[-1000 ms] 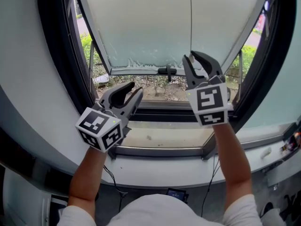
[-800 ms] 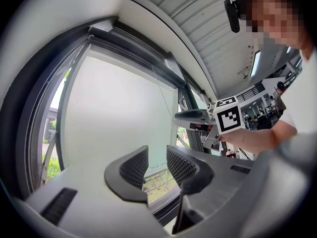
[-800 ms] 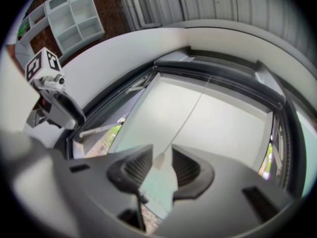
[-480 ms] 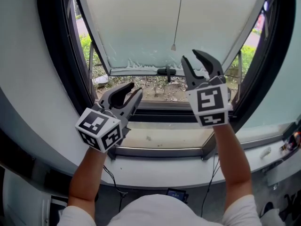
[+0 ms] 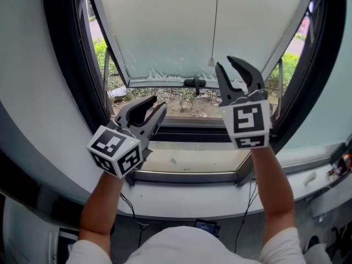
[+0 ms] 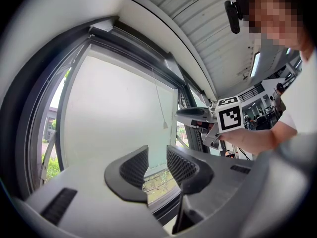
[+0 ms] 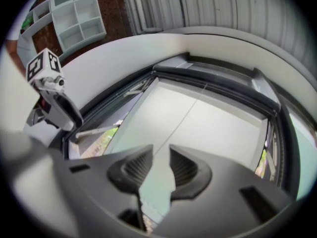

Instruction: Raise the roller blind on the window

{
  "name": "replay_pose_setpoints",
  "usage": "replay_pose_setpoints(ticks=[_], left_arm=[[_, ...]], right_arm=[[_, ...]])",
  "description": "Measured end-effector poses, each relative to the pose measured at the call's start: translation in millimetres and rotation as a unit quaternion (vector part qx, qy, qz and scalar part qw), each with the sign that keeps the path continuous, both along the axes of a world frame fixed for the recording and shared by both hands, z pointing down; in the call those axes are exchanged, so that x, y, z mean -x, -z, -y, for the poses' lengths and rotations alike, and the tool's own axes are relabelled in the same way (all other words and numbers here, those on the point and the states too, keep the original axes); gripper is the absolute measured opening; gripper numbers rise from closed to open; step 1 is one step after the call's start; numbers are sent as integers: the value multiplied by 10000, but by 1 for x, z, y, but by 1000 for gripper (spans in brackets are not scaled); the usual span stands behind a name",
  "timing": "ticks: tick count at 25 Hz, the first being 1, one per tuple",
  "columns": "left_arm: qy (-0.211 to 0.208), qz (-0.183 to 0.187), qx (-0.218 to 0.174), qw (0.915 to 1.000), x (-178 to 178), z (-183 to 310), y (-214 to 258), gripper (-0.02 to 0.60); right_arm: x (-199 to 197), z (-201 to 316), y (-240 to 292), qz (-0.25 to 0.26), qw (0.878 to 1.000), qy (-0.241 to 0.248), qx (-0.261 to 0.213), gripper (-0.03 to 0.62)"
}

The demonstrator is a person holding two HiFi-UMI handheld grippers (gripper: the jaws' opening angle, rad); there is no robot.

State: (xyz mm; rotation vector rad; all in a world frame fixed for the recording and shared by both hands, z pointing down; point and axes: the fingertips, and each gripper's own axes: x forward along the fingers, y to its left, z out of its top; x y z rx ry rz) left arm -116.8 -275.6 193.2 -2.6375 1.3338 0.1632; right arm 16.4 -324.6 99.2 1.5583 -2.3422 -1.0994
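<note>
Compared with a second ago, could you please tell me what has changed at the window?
The right gripper let go of the pull cord: its jaws have just been opening, then eased in slightly, and they pinch nothing now. The freed cord swung left, then back, and hangs beside that gripper. The left gripper, open and empty, and the roller blind stayed where they were.

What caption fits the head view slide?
Left tongs open; right tongs open and empty, jaws having just closed slightly, beside the pull cord hanging free before the mostly lowered roller blind.
</note>
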Motion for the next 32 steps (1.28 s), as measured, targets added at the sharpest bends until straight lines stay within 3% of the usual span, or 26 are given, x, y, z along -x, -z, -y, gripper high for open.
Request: replay_pose_setpoints(ticks=[10,20,32], left_arm=[[-182,-46,-9,9998,-11,-12,4,124],[-292,-294,-124,9991,-13,-41,6,124],[-236,-701,210,9970,-12,-61,-28,124]], right_arm=[[-19,-8,-4,91,9999,-87,34,101],[-41,-40,-22,544,9978,194,322,71],[-70,-73,-74,1196,9855,448,1122,63]])
